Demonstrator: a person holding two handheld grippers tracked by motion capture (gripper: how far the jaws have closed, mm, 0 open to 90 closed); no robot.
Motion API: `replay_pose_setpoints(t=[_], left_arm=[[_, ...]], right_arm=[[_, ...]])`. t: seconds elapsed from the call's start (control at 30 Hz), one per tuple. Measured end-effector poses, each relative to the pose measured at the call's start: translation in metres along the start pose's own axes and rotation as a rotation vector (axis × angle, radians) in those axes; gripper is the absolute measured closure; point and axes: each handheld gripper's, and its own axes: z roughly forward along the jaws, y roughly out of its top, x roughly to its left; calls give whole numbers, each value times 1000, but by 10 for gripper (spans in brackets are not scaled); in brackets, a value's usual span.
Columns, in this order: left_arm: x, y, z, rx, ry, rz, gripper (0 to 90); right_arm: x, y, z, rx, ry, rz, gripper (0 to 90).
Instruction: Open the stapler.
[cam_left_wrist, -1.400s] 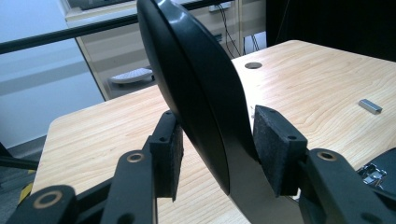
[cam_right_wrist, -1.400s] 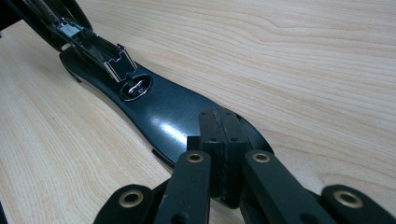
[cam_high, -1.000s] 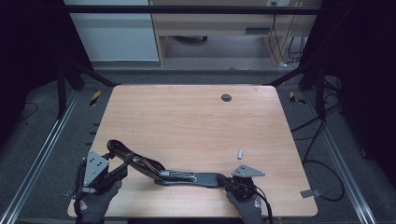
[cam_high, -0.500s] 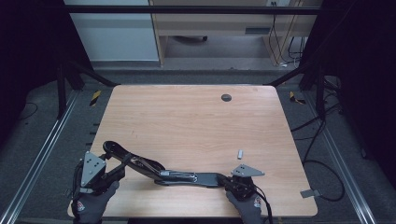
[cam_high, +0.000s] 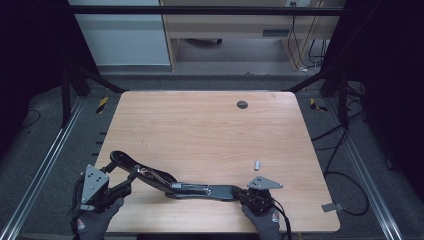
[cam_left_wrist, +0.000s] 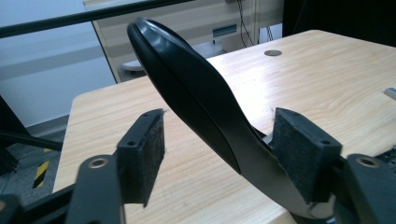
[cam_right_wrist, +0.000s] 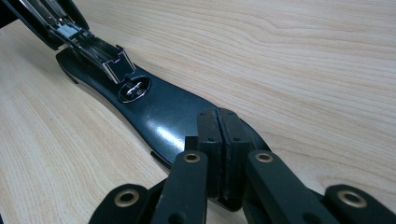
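A black stapler (cam_high: 170, 184) lies folded open near the table's front edge. Its top arm (cam_high: 125, 161) slants up to the left, and its metal magazine (cam_right_wrist: 79, 39) is exposed. In the left gripper view that arm (cam_left_wrist: 196, 93) passes between my left gripper's (cam_left_wrist: 224, 135) pads. The jaws have just been opening: the left pad (cam_left_wrist: 144, 149) stands clear and the arm runs close by the right pad. My right gripper (cam_right_wrist: 218, 126) is shut, pads together, tips resting on the near end of the stapler's base (cam_right_wrist: 154, 112). In the high view the left gripper (cam_high: 126, 184) and the right gripper (cam_high: 245, 194) sit at opposite ends.
A small grey metal piece (cam_high: 257, 165) lies on the wood just beyond the right gripper. A round cable hole (cam_high: 242, 104) sits near the table's (cam_high: 200, 130) far edge. Gloved hands hold both grippers at the front edge.
My left gripper's jaws have spread wider around the stapler's raised arm, and the hand has shifted slightly left. The right gripper and the base have stayed put.
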Motion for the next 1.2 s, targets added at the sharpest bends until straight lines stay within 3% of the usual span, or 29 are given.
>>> replay_pose_setpoints(t=[0.1,0.2,0.27,0.4,0.63,1.2], left_arm=[[-1,-2,-1,5,2,28,321],[0,-5,-4,11,7,27,319],[0,-7,-6,30,20,12,314],[-2,-15,-7,49,20,21,314],[3,-24,-10,42,48,-7,343],[12,-54,-5,116,67,-45,455]], right_arm=[[0,0,0,0,2,0,882],[1,0,0,2,-1,5,879],[0,0,0,1,4,-2,872],[1,0,0,3,9,-14,848],[-1,3,-6,-17,3,-25,827],[-26,13,-31,-38,-96,5,793]])
